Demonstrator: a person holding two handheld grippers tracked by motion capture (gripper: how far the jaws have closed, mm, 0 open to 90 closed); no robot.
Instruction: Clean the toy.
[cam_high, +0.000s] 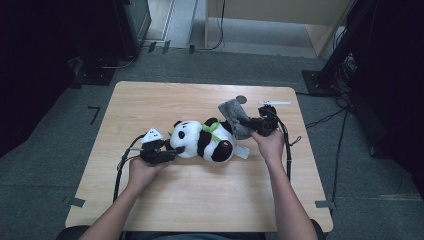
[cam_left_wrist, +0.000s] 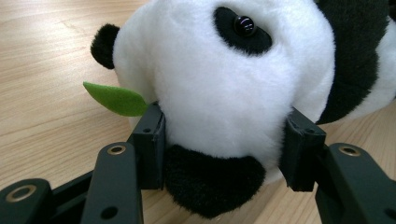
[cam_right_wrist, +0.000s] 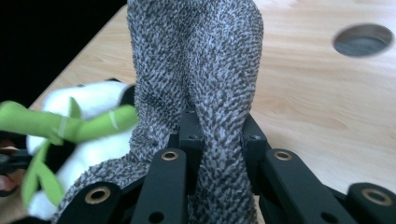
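Left gripper (cam_high: 172, 150) sits left of centre in the high view, and we see its jaws partly closed and pressed on either side of the plush panda (cam_high: 205, 140), clamping the head; in the left gripper view the same gripper (cam_left_wrist: 224, 144) has its two black pads squeezing the white fur from both sides, with a black ear bulging low between them at the bottom centre of the frame. We note a green felt leaf (cam_left_wrist: 116, 99) sticking out at mid left of that view, just beside the left pad. Right gripper (cam_high: 251, 126) is right of centre in the high view, jaws drawn in tight on a grey knit sock (cam_high: 233, 117); in the right gripper view the gripper (cam_right_wrist: 218, 135) pinches the sock (cam_right_wrist: 196, 60), which rises from the jaws to the top centre of the frame. We see the panda lying on its side across the middle of the wooden table (cam_high: 200, 200), head toward the left, with the sock touching its far end at upper right. We also spot a green bamboo piece (cam_right_wrist: 70, 123) at lower left of the right gripper view, and a round hole (cam_right_wrist: 363, 40) in the table at upper right.
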